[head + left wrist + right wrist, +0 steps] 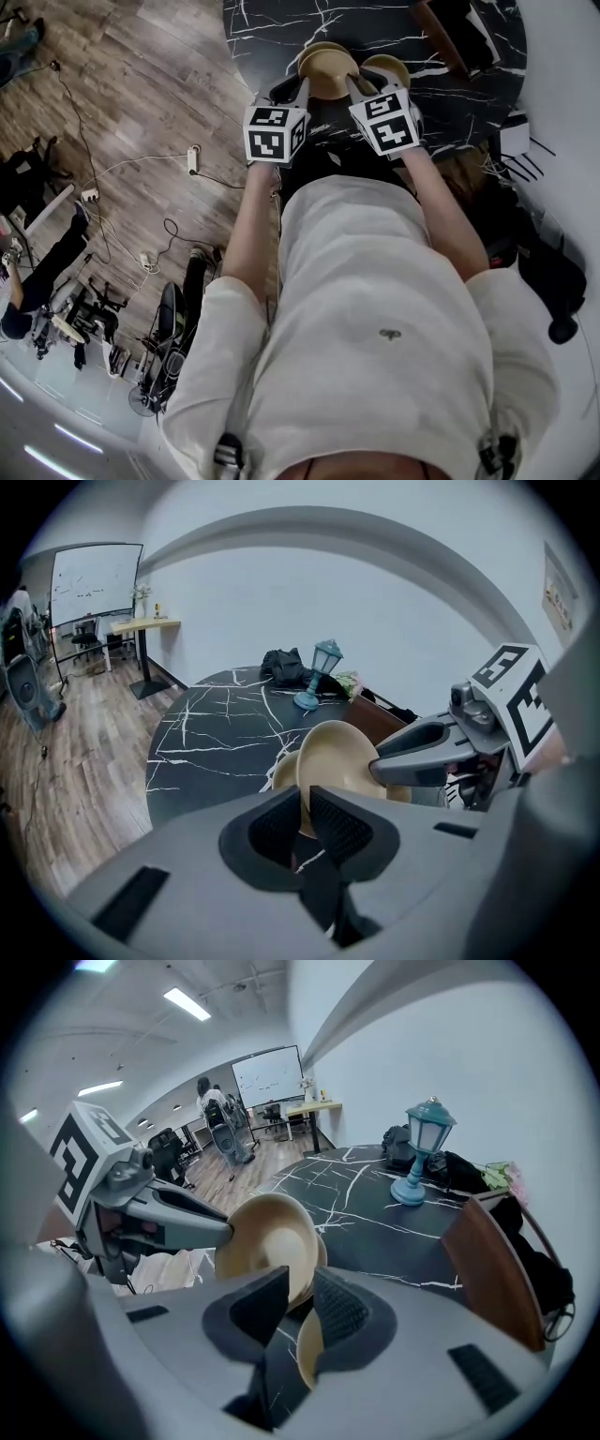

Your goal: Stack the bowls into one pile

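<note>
Bowl [328,73] sits over the black marble table [272,28] between both tools. The left gripper [306,803] is pinched tight on one rim, while the right gripper [302,1288] stands slightly apart around the opposite rim. Both gripper views show a blue lantern [420,1152] farther back on the table, which the head view does not show.

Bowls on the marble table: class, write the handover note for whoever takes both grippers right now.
Left gripper: shut on the rim of the held bowl.
Right gripper: open, the same bowl's far rim between its jaws.
Second bowl sits just behind the held one on the table; third bowl sits apart, by the right gripper.
Done: no full pile yet.
Left: seat the held bowl on the second, then add the third.
</note>
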`<state>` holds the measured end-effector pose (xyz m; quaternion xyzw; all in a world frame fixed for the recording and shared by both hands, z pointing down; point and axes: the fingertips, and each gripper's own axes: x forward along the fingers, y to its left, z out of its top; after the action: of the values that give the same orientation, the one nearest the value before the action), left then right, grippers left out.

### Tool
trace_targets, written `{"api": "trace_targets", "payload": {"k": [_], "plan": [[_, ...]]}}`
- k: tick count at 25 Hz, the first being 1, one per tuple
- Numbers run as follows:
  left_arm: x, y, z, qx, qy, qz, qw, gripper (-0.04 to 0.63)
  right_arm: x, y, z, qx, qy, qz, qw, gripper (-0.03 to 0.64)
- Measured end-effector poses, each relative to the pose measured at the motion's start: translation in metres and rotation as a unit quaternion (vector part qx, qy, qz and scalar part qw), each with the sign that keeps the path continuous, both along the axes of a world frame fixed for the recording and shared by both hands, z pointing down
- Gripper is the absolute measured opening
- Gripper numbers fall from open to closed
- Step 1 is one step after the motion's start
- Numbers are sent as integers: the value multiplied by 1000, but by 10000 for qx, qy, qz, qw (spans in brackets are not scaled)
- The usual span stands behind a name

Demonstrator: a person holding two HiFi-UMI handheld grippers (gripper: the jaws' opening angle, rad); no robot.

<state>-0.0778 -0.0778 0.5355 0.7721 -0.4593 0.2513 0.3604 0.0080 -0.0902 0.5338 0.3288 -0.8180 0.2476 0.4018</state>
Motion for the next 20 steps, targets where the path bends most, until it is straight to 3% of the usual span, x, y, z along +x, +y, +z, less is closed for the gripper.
{"api": "trace_targets", "payload": {"k": [20], "plan": [[0, -6, 28, -324, -213, 493, 9980, 37, -6, -7, 22, -273, 150, 175, 9994, 95]]}}
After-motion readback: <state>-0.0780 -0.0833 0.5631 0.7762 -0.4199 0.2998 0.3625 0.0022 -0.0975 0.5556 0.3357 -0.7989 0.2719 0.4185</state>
